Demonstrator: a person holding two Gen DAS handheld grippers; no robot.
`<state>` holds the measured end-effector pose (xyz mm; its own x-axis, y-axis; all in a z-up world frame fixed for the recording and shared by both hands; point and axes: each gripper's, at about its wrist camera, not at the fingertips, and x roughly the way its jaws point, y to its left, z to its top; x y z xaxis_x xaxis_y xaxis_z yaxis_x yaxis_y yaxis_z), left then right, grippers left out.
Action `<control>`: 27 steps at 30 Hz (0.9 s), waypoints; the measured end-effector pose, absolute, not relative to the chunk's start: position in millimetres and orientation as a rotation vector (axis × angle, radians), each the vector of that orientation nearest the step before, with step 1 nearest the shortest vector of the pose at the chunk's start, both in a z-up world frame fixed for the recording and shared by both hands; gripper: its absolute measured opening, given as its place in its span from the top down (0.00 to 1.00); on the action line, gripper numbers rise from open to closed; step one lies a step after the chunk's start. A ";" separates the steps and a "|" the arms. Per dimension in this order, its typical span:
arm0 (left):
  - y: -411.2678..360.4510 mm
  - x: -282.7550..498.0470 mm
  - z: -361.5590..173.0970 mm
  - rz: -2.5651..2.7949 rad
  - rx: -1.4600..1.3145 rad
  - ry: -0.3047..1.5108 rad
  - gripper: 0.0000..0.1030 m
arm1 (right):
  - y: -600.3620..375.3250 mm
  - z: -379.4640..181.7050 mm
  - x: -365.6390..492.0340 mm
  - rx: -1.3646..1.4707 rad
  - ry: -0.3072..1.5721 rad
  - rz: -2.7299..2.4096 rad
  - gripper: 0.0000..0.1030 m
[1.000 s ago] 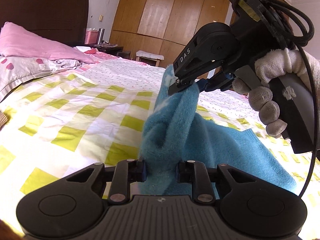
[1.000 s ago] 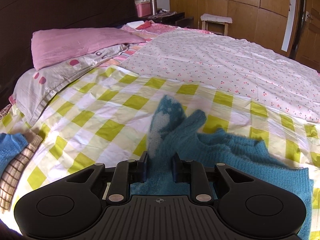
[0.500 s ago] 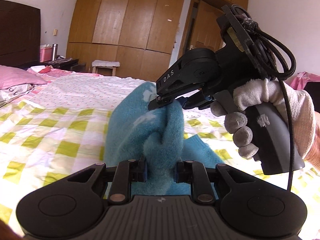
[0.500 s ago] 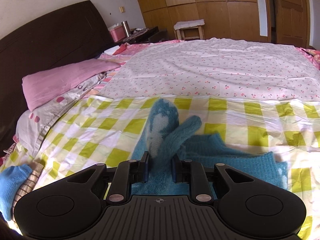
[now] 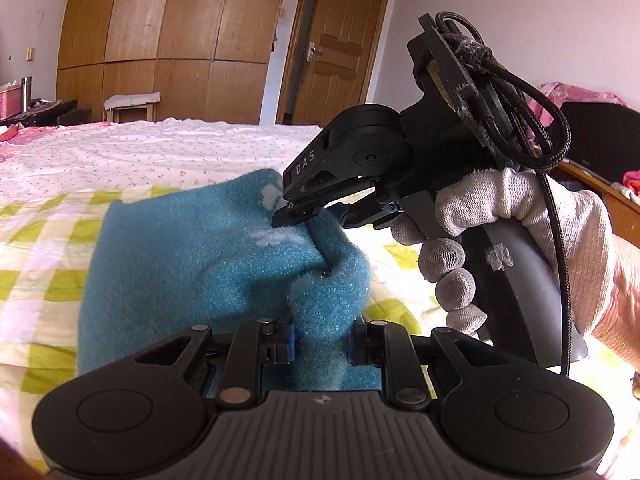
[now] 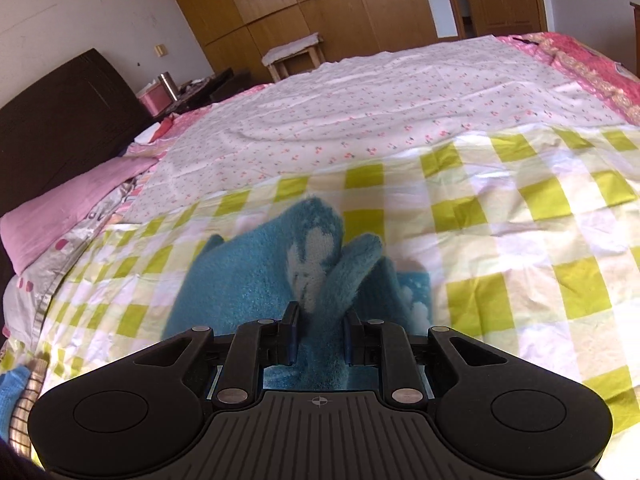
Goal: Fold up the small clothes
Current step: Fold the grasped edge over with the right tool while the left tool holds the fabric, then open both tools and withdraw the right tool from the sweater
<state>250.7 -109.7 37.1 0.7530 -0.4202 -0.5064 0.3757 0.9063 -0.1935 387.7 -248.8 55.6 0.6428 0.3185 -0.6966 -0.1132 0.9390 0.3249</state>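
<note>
A fuzzy teal garment (image 5: 192,252) with white flecks hangs lifted over the green-checked bedspread (image 5: 36,236). My left gripper (image 5: 322,342) is shut on a bunched fold of it at the bottom of the left wrist view. Further off in that view, my right gripper (image 5: 310,216), held by a white-gloved hand (image 5: 516,216), pinches another edge of the same cloth. In the right wrist view the right gripper (image 6: 318,340) is shut on the teal garment (image 6: 248,280), which drapes down to the left onto the bedspread (image 6: 520,216).
A white flowered sheet (image 6: 380,108) covers the far half of the bed. Pink pillows (image 6: 60,216) and a dark headboard (image 6: 60,120) lie at the left. Folded cloths (image 6: 16,404) sit at the bottom left. A stool (image 5: 132,104), wardrobes (image 5: 168,40) and a door (image 5: 340,40) stand behind.
Both grippers have swung to the right across the bed with the teal garment held between them. The garment now hangs flatter and wider to the left. The views have turned from the headboard toward the door.
</note>
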 end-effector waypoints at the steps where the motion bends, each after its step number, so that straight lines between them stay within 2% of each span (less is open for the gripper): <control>1: -114.3 251.6 31.7 -0.435 -0.076 0.585 0.74 | -254.1 47.0 387.9 0.273 0.851 0.241 0.80; 10: -147.5 250.0 14.4 -0.428 -0.030 0.612 0.74 | -280.2 19.5 387.9 0.348 0.850 0.257 0.78; 16: -137.7 244.3 20.1 -0.457 -0.038 0.604 0.61 | -291.4 28.2 378.2 0.366 0.832 0.282 0.69; 20: -114.6 224.0 32.3 -0.475 -0.070 0.586 0.54 | -303.5 44.0 355.2 0.386 0.779 0.285 0.69; 23: -98.8 198.9 39.9 -0.475 -0.038 0.553 0.53 | -311.2 56.2 329.3 0.420 0.746 0.327 0.68; 27: -74.8 178.0 46.1 -0.432 -0.014 0.535 0.50 | -301.7 64.2 295.1 0.379 0.732 0.429 0.57</control>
